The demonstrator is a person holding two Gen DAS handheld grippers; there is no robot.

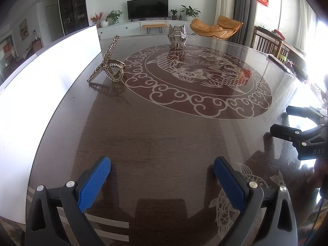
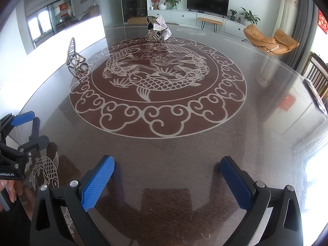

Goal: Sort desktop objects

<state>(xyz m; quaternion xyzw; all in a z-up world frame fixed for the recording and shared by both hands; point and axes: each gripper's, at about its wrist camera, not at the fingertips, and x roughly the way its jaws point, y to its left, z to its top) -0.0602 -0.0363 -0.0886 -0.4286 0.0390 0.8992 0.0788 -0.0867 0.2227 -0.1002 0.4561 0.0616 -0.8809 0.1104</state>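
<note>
— Where are the shiny things?
— The gold clip (image 1: 108, 61) stands near the worktop's (image 1: 164, 139) left edge; the silver clip (image 1: 177, 37) sits far back (well apart).
— And the claws?
— Left claw (image 1: 162, 176) and right claw (image 2: 167, 176) are both wide apart, holding nothing.

Your left wrist view looks forward from low over the near edge of the counter (image 1: 164, 139), toward the far television (image 1: 148, 9). Your right wrist view sits just beside it, facing likewise. Both share the fish medallion (image 2: 157, 82), and each catches the other gripper (image 1: 285, 121) at its edge.
</note>
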